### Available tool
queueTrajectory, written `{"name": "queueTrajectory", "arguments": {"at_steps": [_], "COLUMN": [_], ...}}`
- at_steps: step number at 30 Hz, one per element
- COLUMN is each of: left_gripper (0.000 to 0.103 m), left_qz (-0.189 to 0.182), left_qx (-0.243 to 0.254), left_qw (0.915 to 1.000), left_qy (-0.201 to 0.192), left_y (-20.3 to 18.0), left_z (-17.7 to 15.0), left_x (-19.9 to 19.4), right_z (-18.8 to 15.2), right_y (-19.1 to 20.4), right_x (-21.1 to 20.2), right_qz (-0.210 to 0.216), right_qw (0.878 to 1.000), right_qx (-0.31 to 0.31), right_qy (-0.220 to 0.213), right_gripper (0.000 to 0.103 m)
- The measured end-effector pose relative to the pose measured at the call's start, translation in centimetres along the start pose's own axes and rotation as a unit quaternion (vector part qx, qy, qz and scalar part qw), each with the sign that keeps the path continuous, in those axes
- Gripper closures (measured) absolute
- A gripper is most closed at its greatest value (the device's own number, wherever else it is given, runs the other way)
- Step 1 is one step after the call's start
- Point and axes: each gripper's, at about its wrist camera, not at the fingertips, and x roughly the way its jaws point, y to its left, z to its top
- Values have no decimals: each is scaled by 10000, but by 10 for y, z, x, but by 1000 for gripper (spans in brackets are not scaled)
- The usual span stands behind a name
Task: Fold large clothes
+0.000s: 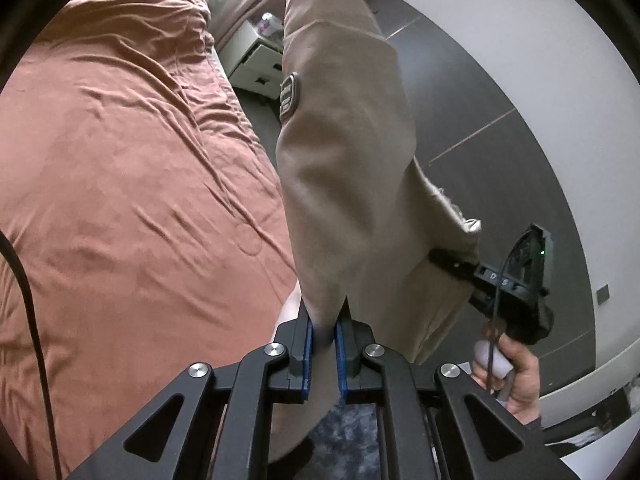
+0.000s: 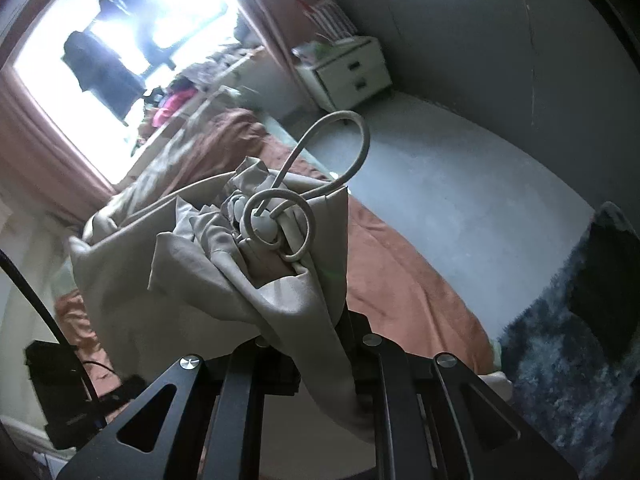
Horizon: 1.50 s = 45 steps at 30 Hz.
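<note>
A large beige garment with a dark sleeve patch hangs in the air beside the bed. My left gripper is shut on its lower edge between blue pads. My right gripper shows in the left wrist view, shut on another edge of the same garment. In the right wrist view the bunched beige fabric and its drawstring cord cover my right gripper's fingertips.
A bed with a rust-brown cover lies to the left. A white nightstand stands on the grey floor. A dark shaggy rug lies by the bed. A bright window is beyond.
</note>
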Motion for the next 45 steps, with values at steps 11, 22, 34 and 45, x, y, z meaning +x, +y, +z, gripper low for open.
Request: {"name": "queueTrajectory", "arguments": {"at_steps": [11, 22, 34, 45], "left_gripper": [94, 54, 54, 59], "left_qz": [481, 758, 469, 231], "left_qx": [-82, -173, -39, -11], "left_qw": [9986, 9937, 9896, 9829], "left_qy": [198, 808, 1358, 1827], "left_y": [64, 106, 93, 65], "left_z": [43, 0, -59, -100], "left_x": [64, 102, 112, 122], "right_z": [56, 43, -71, -116], "right_y": [33, 25, -20, -53], "right_x": [117, 123, 48, 66], "right_qz": [-719, -1223, -1799, -1072], "right_qw": [9959, 9893, 9730, 9638], "right_qx": [137, 776, 1398, 2404], "right_qy": [531, 154, -372, -424], "right_gripper": [89, 36, 36, 80]}}
